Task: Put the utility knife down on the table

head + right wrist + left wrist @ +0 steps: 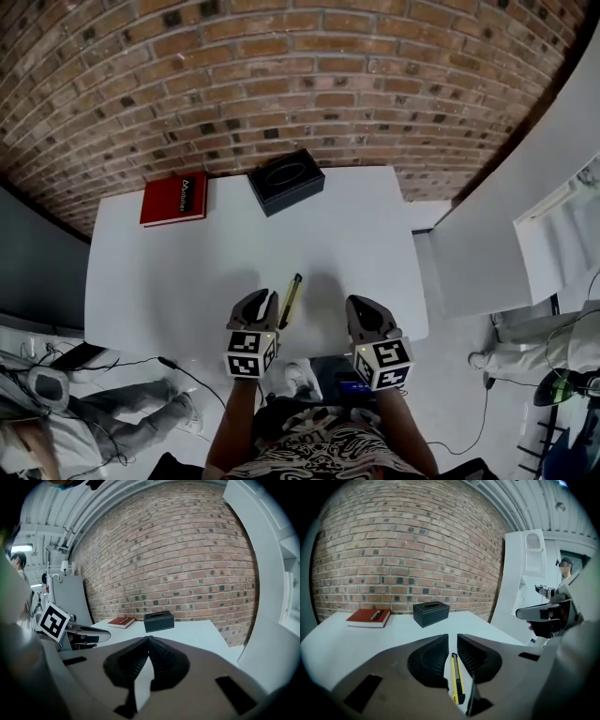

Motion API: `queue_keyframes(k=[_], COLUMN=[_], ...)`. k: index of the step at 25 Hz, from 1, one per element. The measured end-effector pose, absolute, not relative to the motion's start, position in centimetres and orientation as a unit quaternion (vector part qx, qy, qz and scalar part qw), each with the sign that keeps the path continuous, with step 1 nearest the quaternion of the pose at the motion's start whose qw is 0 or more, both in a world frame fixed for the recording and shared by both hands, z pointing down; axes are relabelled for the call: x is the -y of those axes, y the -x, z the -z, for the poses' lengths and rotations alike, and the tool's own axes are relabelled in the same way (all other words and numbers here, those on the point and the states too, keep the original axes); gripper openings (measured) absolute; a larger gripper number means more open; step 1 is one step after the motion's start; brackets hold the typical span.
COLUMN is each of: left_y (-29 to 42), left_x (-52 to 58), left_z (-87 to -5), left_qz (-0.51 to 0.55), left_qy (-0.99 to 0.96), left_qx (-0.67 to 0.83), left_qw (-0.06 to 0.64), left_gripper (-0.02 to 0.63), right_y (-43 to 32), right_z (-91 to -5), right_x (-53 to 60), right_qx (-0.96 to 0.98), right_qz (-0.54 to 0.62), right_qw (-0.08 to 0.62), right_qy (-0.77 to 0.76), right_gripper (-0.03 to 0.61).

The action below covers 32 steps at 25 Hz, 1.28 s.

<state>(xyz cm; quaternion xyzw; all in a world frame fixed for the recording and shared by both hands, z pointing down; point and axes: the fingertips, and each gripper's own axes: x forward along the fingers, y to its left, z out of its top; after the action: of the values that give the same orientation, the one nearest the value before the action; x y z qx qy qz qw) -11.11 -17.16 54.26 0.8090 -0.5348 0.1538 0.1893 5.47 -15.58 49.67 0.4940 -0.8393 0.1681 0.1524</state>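
The yellow and black utility knife (291,300) lies flat on the white table (178,272) near its front edge. My left gripper (264,298) hovers just left of it and slightly above. In the left gripper view the jaws stand a narrow gap apart, and the knife (455,677) shows through that gap, resting on the tabletop and not pinched. The left gripper (453,637) is open. My right gripper (361,305) hangs over the table's front edge to the right, shut, with nothing between its jaws (148,638).
A red book (174,199) lies at the table's back left. A black tissue box (286,181) stands at the back middle, against a brick wall. A white panel (506,216) borders the right side. Cables and a seated person's legs (122,403) are on the floor at left.
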Motion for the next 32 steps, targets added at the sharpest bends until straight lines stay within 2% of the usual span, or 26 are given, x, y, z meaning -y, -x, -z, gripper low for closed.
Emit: queue_keyframes(k=[3,10,32], left_y=[12.1,12.5,12.5], left_x=[17.0,16.2,14.9], left_z=[-51.7,-49.0,-48.6], left_qz=[-0.163,-0.158,-0.107], left_qy=[-0.808,-0.811,-0.818], left_qx=[0.551,0.556,0.545], left_qw=[0.133,0.092,0.147], left_gripper=[0.031,0.021,0.020], right_y=[-4.6,-4.1,-4.0], right_z=[-48.5,-46.8,-45.4], right_x=[15.3,13.6,12.7], right_qx=[0.844,0.848,0.857], right_qz=[-0.156,-0.137,-0.121], right_qw=[0.142,0.131,0.120], right_qy=[-0.493,-0.494,-0.487], right_gripper=[0.000,0.000,0.000])
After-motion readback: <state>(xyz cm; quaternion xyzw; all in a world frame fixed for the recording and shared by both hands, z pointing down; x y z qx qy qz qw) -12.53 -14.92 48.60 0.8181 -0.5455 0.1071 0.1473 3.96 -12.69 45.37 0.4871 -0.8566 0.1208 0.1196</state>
